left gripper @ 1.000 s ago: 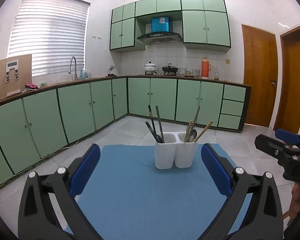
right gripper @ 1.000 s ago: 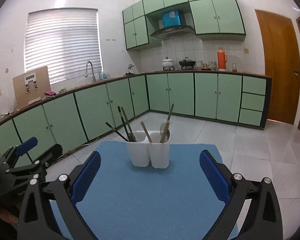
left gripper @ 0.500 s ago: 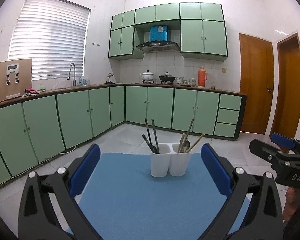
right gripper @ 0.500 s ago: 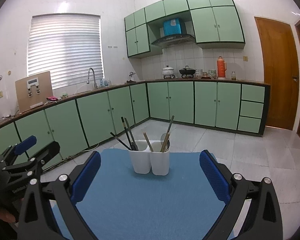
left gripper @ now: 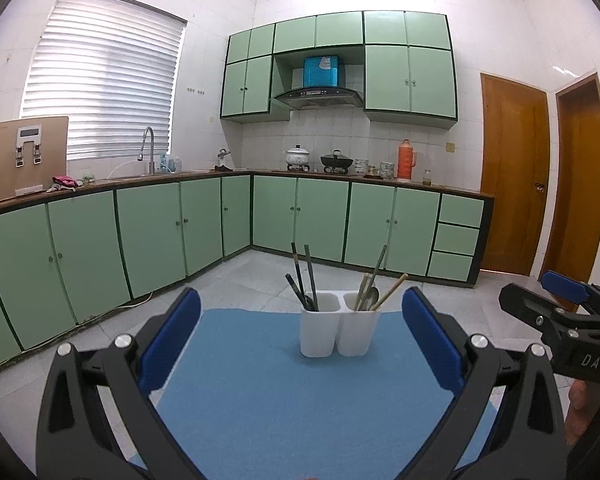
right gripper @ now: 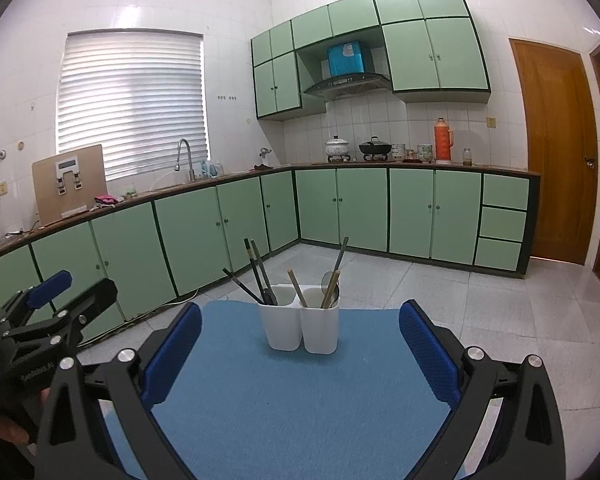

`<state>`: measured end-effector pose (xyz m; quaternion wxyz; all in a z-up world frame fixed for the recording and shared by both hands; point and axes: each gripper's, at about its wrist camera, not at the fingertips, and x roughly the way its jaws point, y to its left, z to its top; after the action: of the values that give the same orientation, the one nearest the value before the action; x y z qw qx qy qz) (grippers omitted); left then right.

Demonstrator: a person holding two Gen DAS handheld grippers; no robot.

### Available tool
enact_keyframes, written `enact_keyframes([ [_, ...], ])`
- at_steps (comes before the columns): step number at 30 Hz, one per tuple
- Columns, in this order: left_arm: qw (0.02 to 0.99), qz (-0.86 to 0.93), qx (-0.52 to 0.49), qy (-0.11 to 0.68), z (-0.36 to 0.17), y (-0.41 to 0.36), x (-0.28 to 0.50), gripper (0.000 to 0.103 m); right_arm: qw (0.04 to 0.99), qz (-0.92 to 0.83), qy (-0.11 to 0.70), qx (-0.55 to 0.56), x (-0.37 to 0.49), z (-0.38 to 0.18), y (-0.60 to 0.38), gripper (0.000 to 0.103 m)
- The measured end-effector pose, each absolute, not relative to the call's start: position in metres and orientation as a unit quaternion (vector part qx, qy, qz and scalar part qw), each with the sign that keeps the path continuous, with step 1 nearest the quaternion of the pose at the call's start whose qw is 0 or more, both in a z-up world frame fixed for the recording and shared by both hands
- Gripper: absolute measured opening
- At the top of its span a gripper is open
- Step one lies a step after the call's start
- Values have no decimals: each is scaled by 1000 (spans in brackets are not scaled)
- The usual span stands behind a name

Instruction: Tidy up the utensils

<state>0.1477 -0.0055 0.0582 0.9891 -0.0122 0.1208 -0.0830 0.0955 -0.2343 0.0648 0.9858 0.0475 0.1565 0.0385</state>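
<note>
Nearest the lenses, the left black two-finger gripper with blue padded tips [left gripper: 300, 340] and its twin, the right black two-finger gripper with blue padded tips [right gripper: 300, 344], both hang with their fingers spread wide and nothing between them, each framing the work from a little way back over the near part of the table. Neither touches anything; the stance reads as a standoff that lets each camera take in the whole holder.

Below them stretches the blue felt-like table mat [left gripper: 260, 400], bare apart from a single item, probably laid to mark the work area and keep it from sliding.

Towards the mat's far edge stands the white plastic two-compartment utensil holder [left gripper: 339, 330], upright and well clear of both grippers. Its left cup carries the dark, slender chopsticks [left gripper: 302, 276], leaning left and back. Its right cup carries the pale wooden chopsticks [left gripper: 392, 290], leaning right, beside a metal spoon [left gripper: 374, 293] and one longer dark-grey handle; whether that is a chopstick or another tool cannot be told. With dark sticks in one cup and pale sticks with the spoon in the other, the sorting looks largely done.

Beyond the table, mint-green kitchen cabinets [left gripper: 160, 232] line the walls.
</note>
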Motion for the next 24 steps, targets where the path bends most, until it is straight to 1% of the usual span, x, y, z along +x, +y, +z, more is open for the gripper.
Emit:
enact_keyframes([
  [24,990,-86,-10,113,61,-7,139,98,987,43,149,46,93,68,-234,97],
])
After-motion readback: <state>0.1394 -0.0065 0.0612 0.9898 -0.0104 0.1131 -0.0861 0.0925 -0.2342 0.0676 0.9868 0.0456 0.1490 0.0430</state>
